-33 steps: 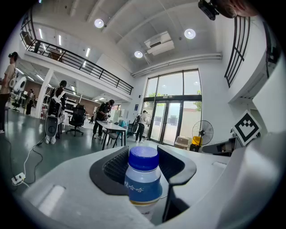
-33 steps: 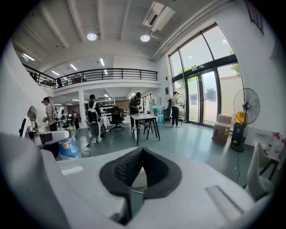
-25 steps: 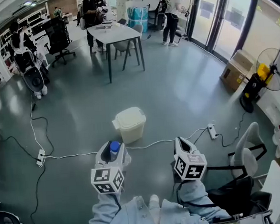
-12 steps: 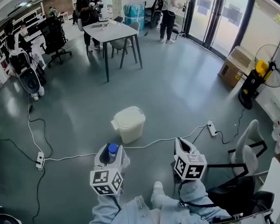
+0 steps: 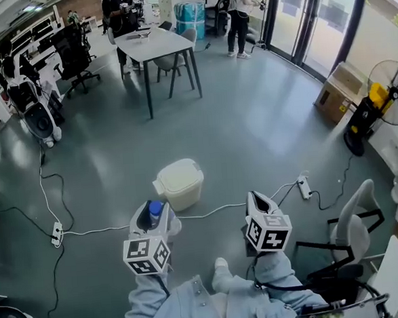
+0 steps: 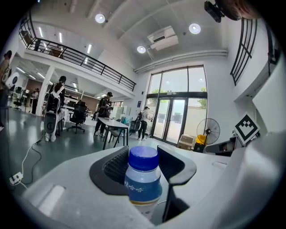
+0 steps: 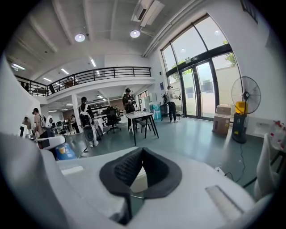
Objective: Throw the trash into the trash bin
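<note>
With the left gripper (image 6: 145, 155), clamping a small bottle (image 6: 143, 185) between both jaws, pads pressing its sides just below the cap (image 6: 143, 159). Holding it upright: long axis running vertically, blue cap pointing up, base toward the floor (image 5: 251, 131). Showing a blue label band with white characters, too small to read. With the right gripper (image 7: 141, 156), gripping nothing, jaws meeting at the tips. Carrying the bottle above the grey floor, just short of the cream trash bin (image 5: 179, 183) standing ahead with its lid on. Compared with a second ago, closing in: bin now sitting lower in the head view and nearer the left gripper.
</note>
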Tool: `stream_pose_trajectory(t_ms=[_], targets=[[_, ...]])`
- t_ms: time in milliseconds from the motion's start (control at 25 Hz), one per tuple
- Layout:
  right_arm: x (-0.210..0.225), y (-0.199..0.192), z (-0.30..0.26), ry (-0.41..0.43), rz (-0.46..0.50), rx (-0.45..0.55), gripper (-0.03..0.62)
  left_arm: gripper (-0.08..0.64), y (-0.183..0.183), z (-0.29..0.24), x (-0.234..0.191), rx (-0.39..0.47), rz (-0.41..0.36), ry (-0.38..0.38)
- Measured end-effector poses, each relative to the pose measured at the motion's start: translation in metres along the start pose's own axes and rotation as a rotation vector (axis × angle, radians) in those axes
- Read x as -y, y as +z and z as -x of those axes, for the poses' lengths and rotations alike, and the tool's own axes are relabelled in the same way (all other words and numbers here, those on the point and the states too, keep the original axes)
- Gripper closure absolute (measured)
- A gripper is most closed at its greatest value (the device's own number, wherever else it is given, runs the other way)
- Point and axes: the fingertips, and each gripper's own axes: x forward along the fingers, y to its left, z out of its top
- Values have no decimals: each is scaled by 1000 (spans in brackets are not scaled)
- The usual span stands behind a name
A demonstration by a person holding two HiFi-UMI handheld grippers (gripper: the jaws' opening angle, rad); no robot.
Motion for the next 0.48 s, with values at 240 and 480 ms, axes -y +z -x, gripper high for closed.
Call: stream_pose_trajectory(t_ms=[240,480], targets=[[51,9,-45,19,-11,-27,589,350,-9,-53,12,-17,12,50],[86,23,-88,61,-27,-59,589,350,1,-95,26,-24,8,81]])
